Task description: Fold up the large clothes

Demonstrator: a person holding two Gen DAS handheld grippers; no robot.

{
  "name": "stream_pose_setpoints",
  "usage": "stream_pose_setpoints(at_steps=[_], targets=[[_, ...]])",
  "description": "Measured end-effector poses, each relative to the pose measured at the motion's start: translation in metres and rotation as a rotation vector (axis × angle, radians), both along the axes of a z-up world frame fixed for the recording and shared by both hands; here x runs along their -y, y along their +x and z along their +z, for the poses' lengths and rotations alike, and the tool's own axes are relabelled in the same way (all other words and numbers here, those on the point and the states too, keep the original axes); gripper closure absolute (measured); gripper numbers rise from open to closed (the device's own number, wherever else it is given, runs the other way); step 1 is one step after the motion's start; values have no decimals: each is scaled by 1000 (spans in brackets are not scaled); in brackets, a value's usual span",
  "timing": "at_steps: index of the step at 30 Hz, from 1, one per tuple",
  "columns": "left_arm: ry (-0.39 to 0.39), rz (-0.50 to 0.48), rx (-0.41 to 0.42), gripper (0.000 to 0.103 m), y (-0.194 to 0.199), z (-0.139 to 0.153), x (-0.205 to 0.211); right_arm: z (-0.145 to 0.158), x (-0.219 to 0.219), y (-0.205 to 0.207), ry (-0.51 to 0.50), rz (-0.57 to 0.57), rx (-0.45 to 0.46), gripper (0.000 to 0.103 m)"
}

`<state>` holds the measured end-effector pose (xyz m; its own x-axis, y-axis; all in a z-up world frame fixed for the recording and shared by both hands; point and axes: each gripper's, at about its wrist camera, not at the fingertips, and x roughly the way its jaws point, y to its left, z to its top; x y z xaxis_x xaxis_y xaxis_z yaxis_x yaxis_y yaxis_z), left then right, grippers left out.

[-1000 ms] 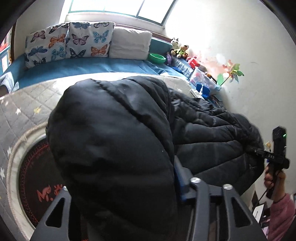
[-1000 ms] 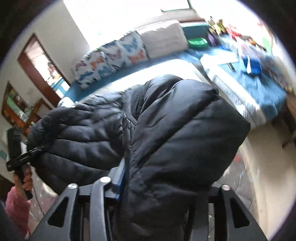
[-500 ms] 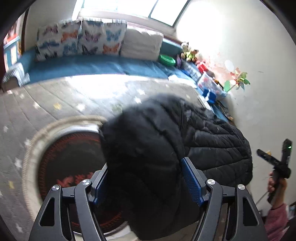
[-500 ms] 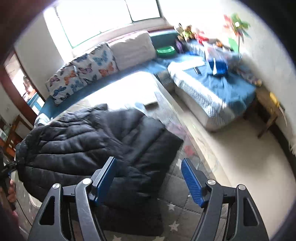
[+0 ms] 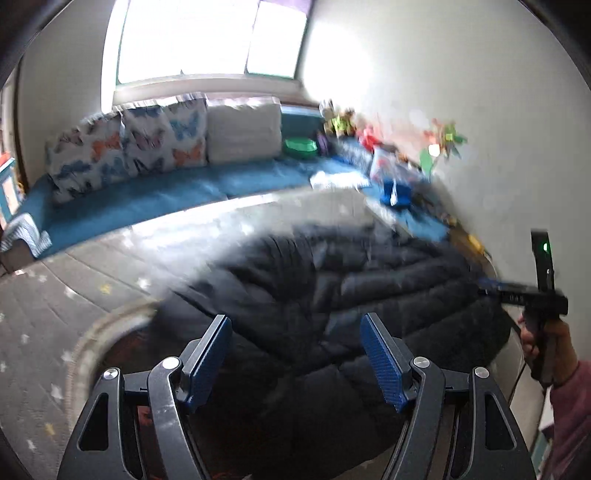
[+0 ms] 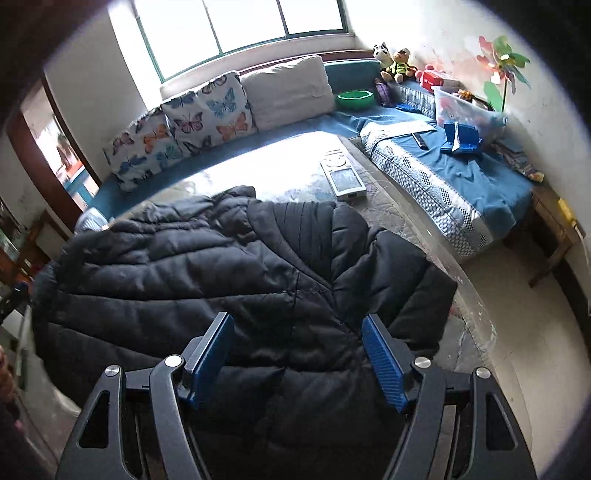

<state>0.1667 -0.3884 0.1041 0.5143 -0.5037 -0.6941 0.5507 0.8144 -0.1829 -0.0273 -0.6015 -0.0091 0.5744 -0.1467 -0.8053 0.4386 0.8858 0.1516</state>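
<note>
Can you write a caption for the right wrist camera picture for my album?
Black puffy jacket lies folded on the table below the opening right gripper, nothing between its fingers.

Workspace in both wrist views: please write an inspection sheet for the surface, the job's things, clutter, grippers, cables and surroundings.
Surface: grey star-patterned mat over a low table.
Job's things: black puffer jacket lying crumpled on the mat, in neither gripper.
Clutter: white tablet-like device beyond the jacket.
Grippers: left gripper with jaws apart, above the jacket; right gripper with jaws opening, no fabric pinched.
Cables: thin dark cord hangs below the right handle.
Surroundings: butterfly cushions, blue bench, green bowl, soft toys, window.
</note>
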Motion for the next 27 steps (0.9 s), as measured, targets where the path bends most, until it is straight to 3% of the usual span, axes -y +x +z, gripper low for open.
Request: stream_pose_setpoints(at_steps=[5, 8, 13, 16, 23, 27], targets=[[92, 21, -54, 28, 7, -48, 9, -17, -5, 13, -46, 47, 8, 7], [91, 23, -62, 26, 9, -63, 6, -21, -5, 19, -43, 76, 50, 2], [82, 46, -74, 23, 16, -76, 8, -28, 0, 41, -40, 83, 39, 0], [79, 67, -69, 22, 14, -78, 7, -24, -6, 41, -71, 87, 27, 0], [176, 73, 24, 19, -15, -62, 18, 5, -45, 18, -212, 97, 32, 0], [179, 77, 25, 19, -27, -57, 20, 15, -73, 9, -216, 148, 45, 0]])
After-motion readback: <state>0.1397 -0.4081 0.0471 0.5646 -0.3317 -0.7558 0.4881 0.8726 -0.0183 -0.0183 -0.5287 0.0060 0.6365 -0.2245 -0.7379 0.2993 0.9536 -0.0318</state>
